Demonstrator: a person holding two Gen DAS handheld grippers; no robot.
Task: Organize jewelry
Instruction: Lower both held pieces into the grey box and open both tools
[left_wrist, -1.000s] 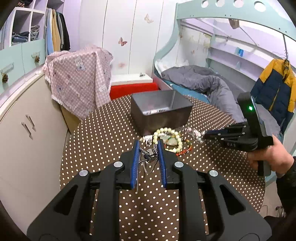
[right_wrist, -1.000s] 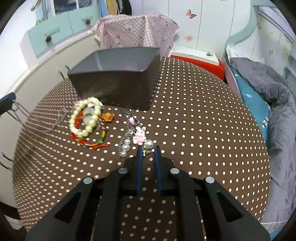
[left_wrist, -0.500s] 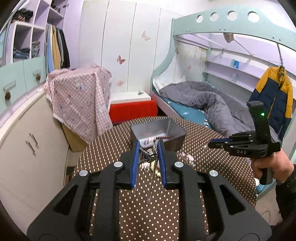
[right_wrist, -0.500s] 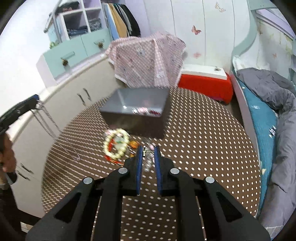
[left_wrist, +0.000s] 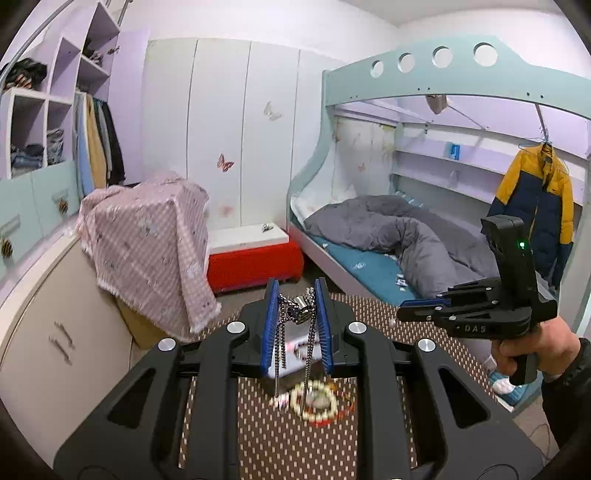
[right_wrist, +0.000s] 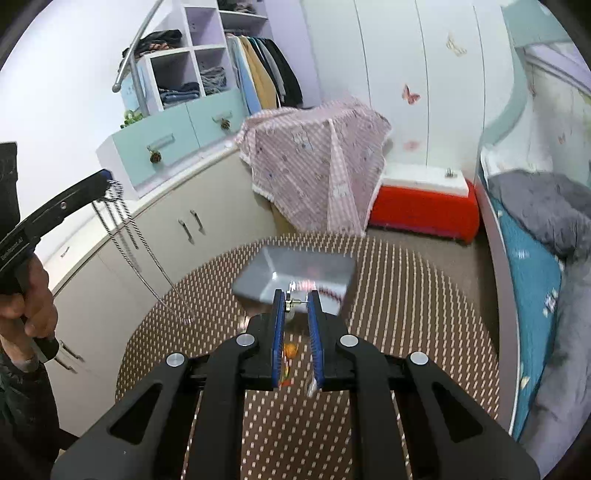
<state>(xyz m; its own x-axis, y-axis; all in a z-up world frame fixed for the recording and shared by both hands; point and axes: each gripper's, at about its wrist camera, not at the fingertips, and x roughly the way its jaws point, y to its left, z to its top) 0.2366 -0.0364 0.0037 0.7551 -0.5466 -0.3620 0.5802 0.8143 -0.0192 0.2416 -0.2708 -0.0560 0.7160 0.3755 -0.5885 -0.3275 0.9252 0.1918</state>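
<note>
My left gripper (left_wrist: 295, 301) is shut on a silver chain necklace (left_wrist: 299, 314) with a pendant; its strands hang well above the table. The chain also shows in the right wrist view (right_wrist: 125, 229), hanging from the left gripper (right_wrist: 105, 182). My right gripper (right_wrist: 296, 301) is shut on a small gold earring (right_wrist: 291, 303), held high over the grey metal box (right_wrist: 291, 273). The right gripper also shows in the left wrist view (left_wrist: 410, 310). A cream bead bracelet (left_wrist: 314, 400) lies blurred on the brown polka-dot table (left_wrist: 280, 435). The box (left_wrist: 291, 354) shows behind my left fingers.
An orange charm (right_wrist: 291, 349) lies on the table below my right gripper. A white cabinet (right_wrist: 155, 236) stands left of the table, a pink checked cloth (right_wrist: 317, 162) and a red box (right_wrist: 424, 214) behind it, a bed (right_wrist: 535, 251) to the right.
Both grippers have risen high above the table, each still holding its piece. The table, box and bracelet now look smaller and lower in both views.
</note>
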